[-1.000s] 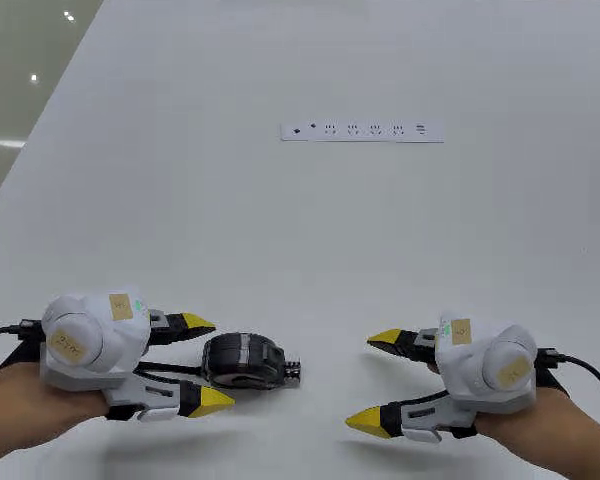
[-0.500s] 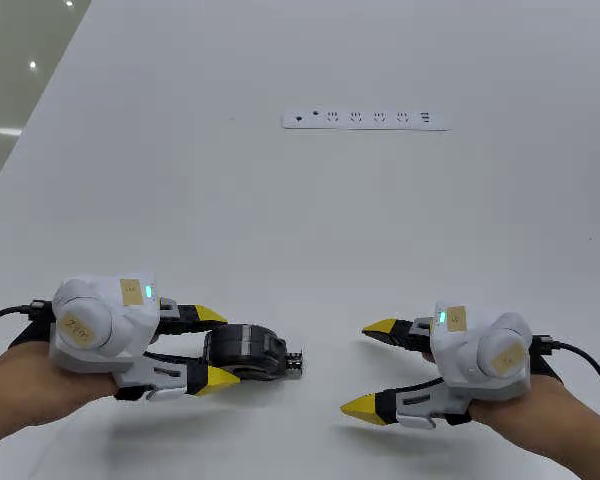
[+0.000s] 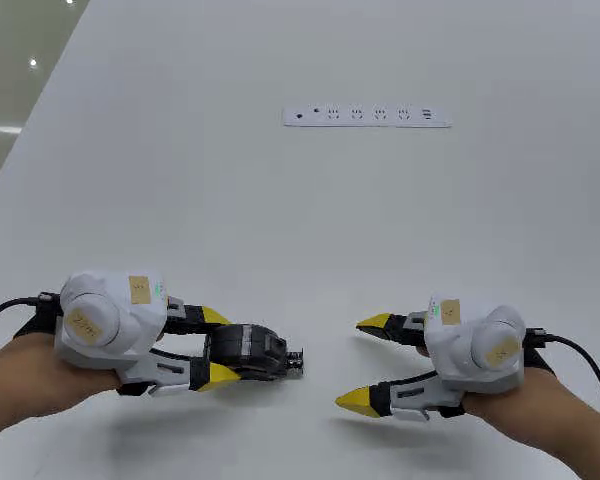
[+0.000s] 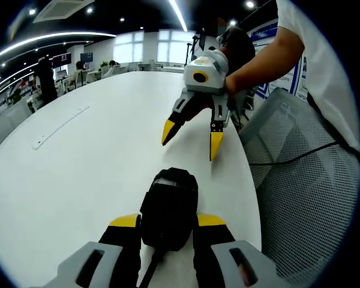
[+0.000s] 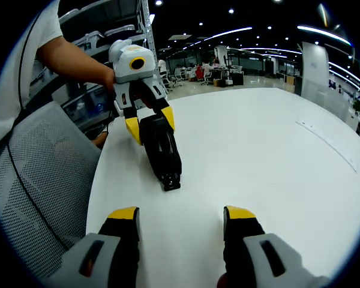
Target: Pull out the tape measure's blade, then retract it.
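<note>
Jaws of the left gripper clasp the tape measure.

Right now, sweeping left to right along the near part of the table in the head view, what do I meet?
left gripper, jaws clamped on the case → tape measure, hook end pointing right → right gripper, jaws open

Bare table lies between the tape measure and the right gripper, which stands at its 3 o'clock with jaws apart; passage there is unobstructed. The left gripper, jaws against both sides of the case, blocks access from 9 o'clock. Toward 12 o'clock the surface runs free to a power strip, well apart. A mesh chair borders the near table edge.
</note>
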`<move>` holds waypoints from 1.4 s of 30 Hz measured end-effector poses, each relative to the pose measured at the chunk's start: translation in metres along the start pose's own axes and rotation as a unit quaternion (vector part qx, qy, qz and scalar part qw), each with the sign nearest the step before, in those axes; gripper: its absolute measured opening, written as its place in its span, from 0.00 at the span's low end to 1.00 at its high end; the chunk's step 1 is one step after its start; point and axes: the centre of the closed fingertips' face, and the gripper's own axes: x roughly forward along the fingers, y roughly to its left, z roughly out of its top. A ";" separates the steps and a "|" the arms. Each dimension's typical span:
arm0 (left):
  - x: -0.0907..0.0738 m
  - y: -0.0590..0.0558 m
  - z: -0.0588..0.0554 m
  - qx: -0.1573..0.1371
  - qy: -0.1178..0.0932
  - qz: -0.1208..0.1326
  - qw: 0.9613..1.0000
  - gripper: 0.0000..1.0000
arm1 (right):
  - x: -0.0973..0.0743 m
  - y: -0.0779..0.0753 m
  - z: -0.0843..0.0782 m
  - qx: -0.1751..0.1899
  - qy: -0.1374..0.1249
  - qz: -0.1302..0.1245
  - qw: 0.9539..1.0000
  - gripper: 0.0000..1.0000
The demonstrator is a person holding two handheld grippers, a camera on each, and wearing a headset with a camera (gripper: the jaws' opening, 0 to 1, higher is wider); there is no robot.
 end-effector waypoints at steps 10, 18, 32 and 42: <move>0.000 0.001 -0.002 0.011 0.008 -0.004 1.000 0.30 | 0.018 0.003 0.013 -0.029 -0.010 0.018 0.999 0.50; 0.000 0.002 -0.004 0.023 0.017 -0.003 1.000 0.30 | 0.033 0.010 0.017 -0.055 -0.014 0.038 0.998 0.40; 0.001 0.002 -0.005 0.030 0.022 -0.001 0.999 0.30 | 0.053 0.018 0.017 -0.080 -0.014 0.069 0.994 0.30; 0.001 0.002 -0.006 0.032 0.023 -0.004 0.999 0.30 | 0.057 0.017 0.019 -0.093 -0.018 0.074 0.993 0.22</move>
